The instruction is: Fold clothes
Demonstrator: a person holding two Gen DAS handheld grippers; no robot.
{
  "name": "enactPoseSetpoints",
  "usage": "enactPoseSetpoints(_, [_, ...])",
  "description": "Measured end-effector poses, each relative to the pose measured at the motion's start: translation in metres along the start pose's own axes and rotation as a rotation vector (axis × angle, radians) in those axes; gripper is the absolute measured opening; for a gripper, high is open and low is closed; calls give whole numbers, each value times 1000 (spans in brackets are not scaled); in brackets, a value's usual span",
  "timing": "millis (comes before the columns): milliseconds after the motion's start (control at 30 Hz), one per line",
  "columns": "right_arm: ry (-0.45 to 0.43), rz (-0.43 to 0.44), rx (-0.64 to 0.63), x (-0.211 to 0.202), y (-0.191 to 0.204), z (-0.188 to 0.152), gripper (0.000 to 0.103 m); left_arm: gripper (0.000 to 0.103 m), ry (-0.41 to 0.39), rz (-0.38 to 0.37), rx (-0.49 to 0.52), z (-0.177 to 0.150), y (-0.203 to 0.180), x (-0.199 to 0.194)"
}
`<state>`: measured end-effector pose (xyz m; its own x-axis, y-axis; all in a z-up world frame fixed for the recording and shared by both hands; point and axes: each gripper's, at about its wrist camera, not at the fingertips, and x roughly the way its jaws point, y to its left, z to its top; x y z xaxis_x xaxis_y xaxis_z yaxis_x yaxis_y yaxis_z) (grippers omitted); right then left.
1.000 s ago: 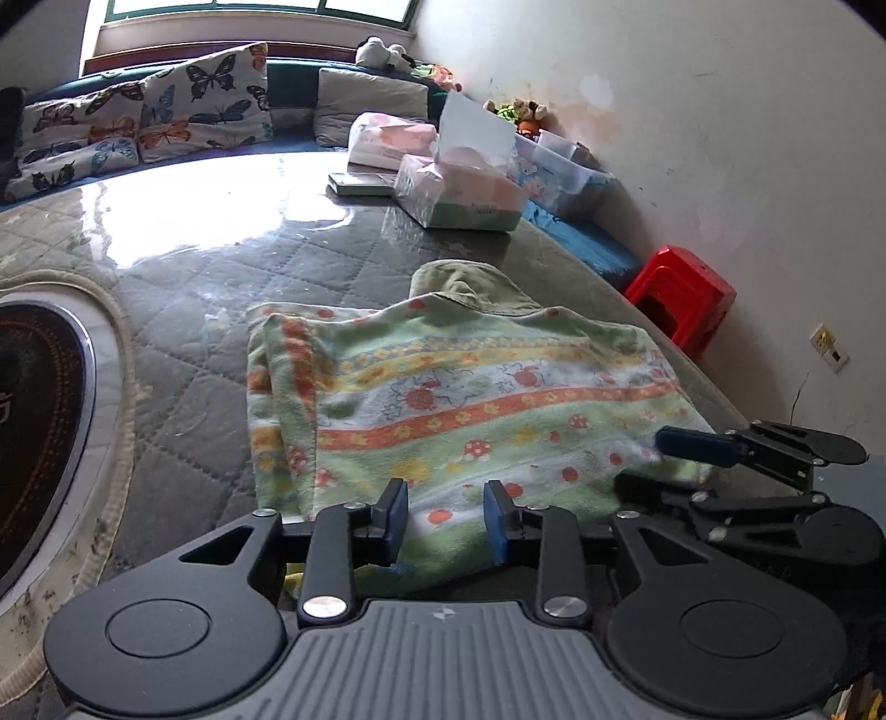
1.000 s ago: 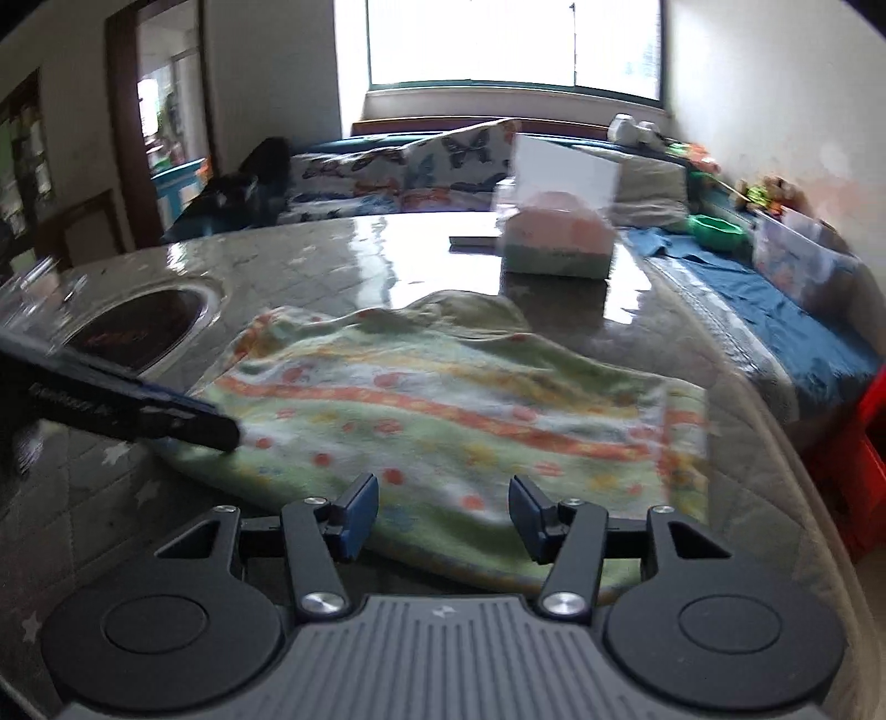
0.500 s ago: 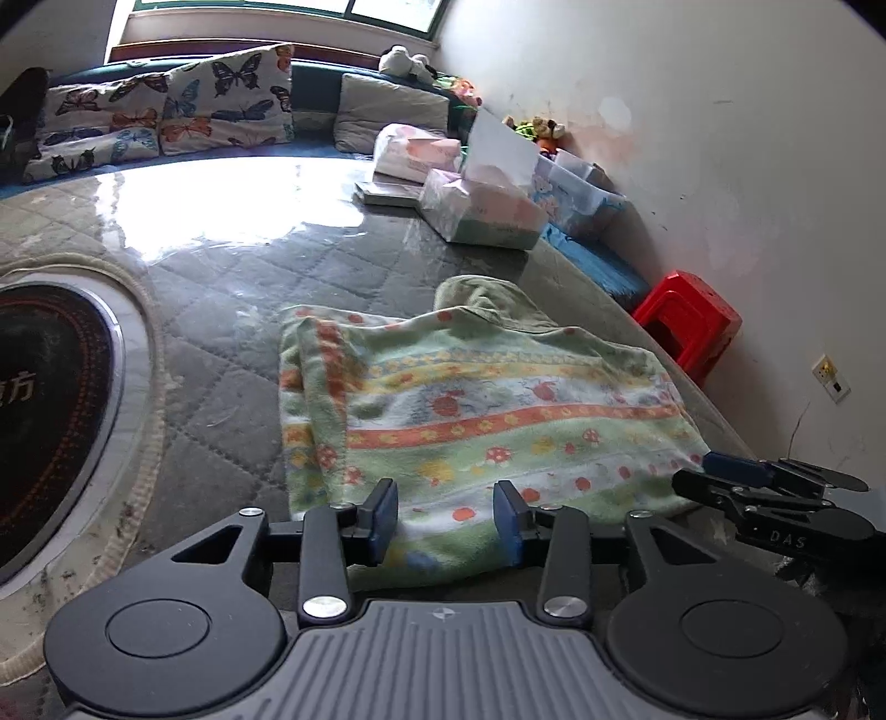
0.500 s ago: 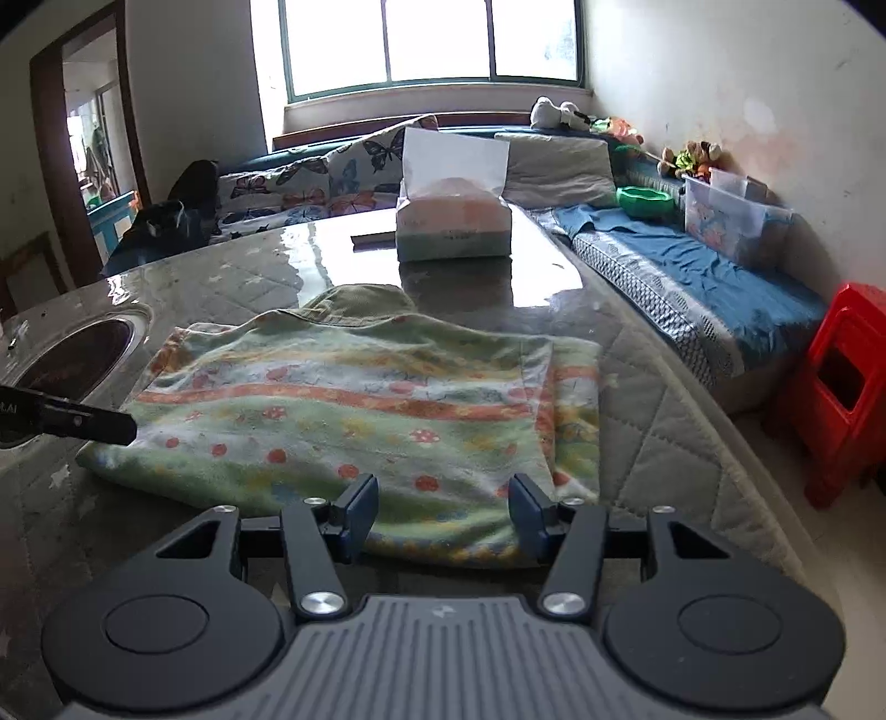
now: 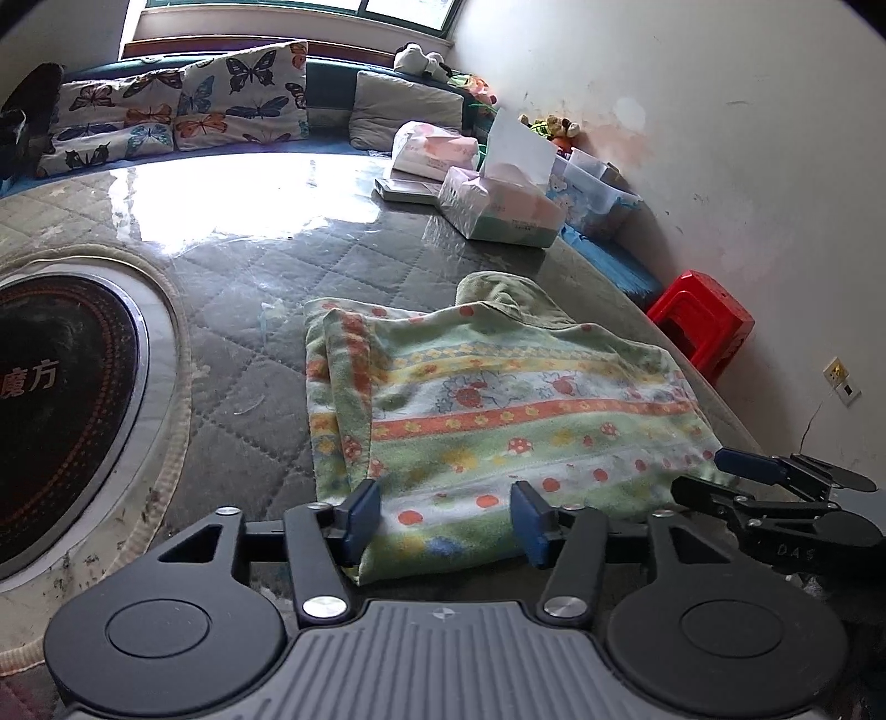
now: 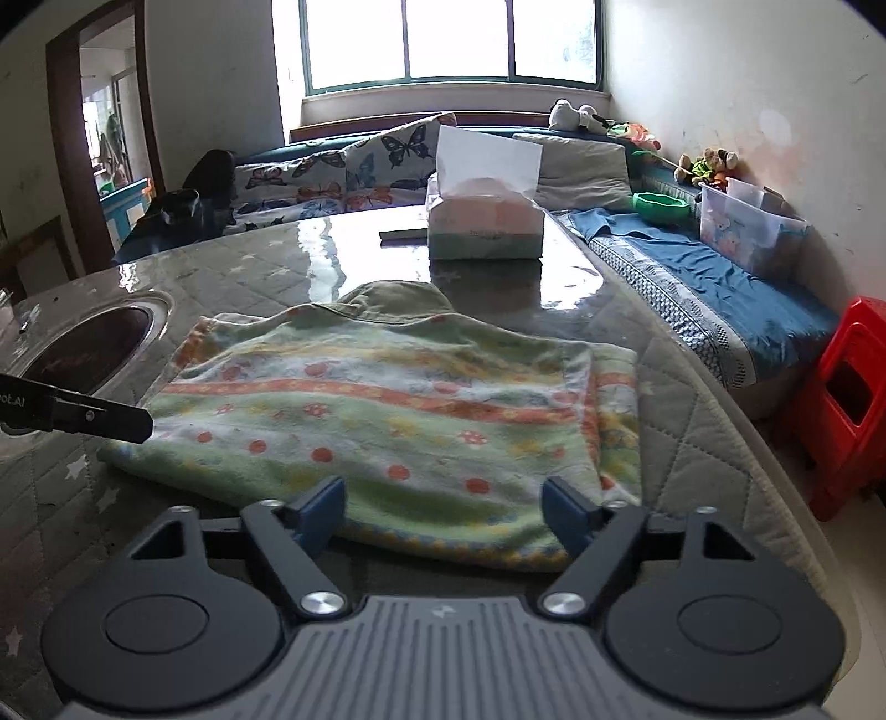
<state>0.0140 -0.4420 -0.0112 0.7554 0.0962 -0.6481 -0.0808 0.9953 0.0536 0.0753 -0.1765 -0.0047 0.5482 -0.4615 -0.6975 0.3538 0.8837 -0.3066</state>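
Daylight enters through the window (image 6: 451, 41) at twelve o'clock in the right wrist view, where the panes are blown out to white. It lays a strong glare on the shiny table (image 5: 232, 194) at eleven o'clock in the left wrist view, washing out the quilted pattern, and a narrower streak in the right wrist view. The room is moderately bright, its shadows soft. Both views bulge with fisheye distortion and have black corners. The folded cloth (image 6: 398, 410) looks slightly soft in the right wrist view, sharper in the left.
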Motion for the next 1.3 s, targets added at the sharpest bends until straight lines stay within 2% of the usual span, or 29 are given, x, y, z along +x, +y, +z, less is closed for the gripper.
enactPoseSetpoints(67, [-4, 4, 1, -1, 4, 0, 83, 72, -3, 21, 6, -1, -1, -2])
enactPoseSetpoints(133, [-5, 6, 3, -3, 7, 0, 85, 73, -3, 31, 6, -2, 1, -3])
enactPoseSetpoints(300, [-14, -1, 4, -6, 15, -1, 92, 87, -10, 44, 0, -6, 4, -9])
enactPoseSetpoints(600, [-21, -19, 40, -14, 27, -6, 103, 102, -20, 51, 7, -13, 6, -21])
enactPoseSetpoints(1067, [-4, -93, 49, -21, 45, -16, 103, 103, -29, 75, 17, -25, 12, -34])
enactPoseSetpoints(1300, [0, -91, 97, -23, 49, -19, 103, 103, -22, 83, 24, -29, 12, -37])
